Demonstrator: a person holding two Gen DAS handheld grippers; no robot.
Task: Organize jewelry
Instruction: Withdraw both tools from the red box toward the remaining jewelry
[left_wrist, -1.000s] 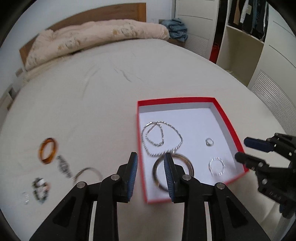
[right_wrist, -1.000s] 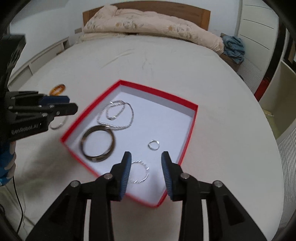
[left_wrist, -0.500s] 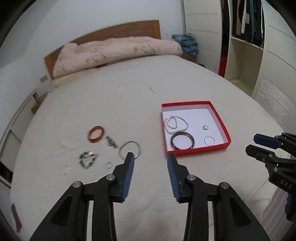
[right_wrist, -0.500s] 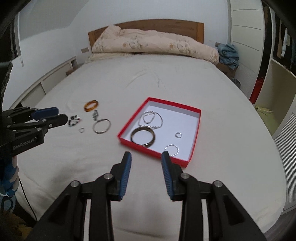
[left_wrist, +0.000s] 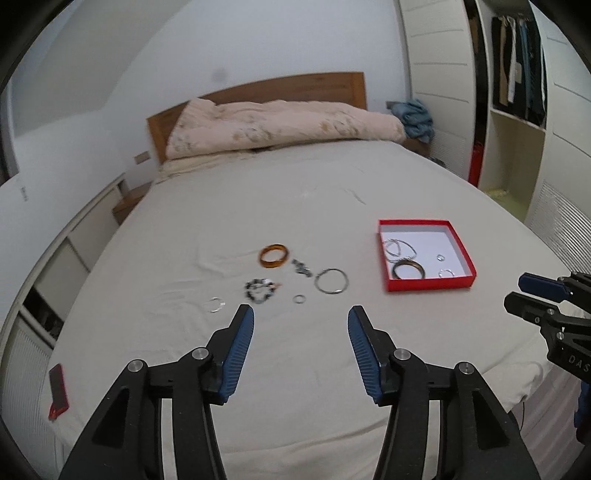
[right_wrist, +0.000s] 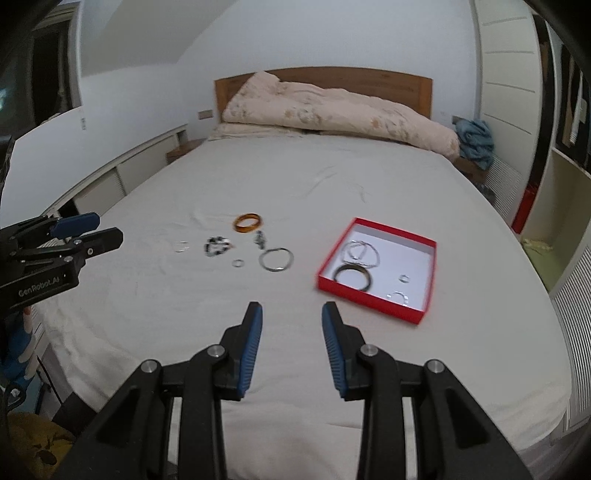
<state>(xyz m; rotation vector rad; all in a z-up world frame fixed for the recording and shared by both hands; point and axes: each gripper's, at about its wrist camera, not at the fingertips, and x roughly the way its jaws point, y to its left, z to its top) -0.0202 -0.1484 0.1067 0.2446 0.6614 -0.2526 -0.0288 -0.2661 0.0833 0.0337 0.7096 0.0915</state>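
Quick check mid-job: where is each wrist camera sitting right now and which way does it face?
Left wrist: above the near bed edge, facing the headboard; own open left tongs below, right tongs at the right edge.
Right wrist: to its right, same heading; own open right tongs below, left tongs at the left edge.
Shared: red box, amber bangle, loose pieces on the sheet.

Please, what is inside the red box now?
Inside the red box: a silver chain, a dark bangle, a small ring and a thin silver hoop. The near wall hides little.
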